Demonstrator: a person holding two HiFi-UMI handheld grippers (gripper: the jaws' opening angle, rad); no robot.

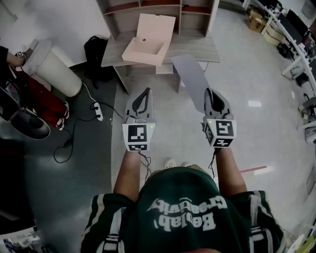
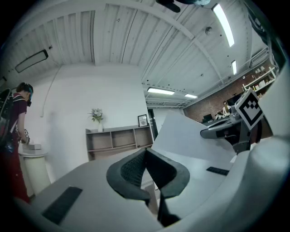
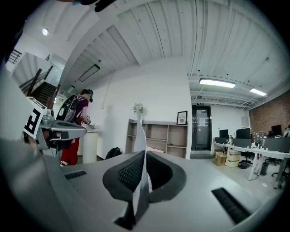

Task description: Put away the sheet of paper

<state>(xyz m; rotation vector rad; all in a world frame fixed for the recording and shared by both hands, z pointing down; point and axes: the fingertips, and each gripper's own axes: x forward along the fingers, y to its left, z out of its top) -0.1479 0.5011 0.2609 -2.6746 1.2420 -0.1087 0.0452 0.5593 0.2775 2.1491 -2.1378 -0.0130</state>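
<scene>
The person stands facing a pale wooden desk (image 1: pixel 200 49) and holds both tools level out in front. The right gripper (image 3: pixel 144 157) has its dark ribbed jaws pressed together on a thin white sheet of paper (image 3: pixel 139 129), which its own view shows edge-on, rising from between the pads. In the head view the sheet reaches forward from that gripper in the air, with its far end over the desk's near edge towards the right corner; whether it touches the desk there cannot be told. The left gripper (image 2: pixel 146 153) has its jaws closed tip to tip with nothing between them, and it hangs beside the right one, well apart from the paper. On the desk, left of its middle and reaching the near edge, sits an open pale pink cardboard box (image 1: pixel 148 44) with its lid standing up at the back. A pale wooden shelf unit (image 1: pixel 158 10) stands at the desk's far edge. On the floor by the desk's left end lies a black backpack (image 1: pixel 96 52), and further left is a white cylindrical bin (image 1: pixel 54 71), where a second person in red trousers (image 1: pixel 47 106) stands. A white power strip (image 1: pixel 98 111) with a black cable lies on the floor near the desk's left corner.
</scene>
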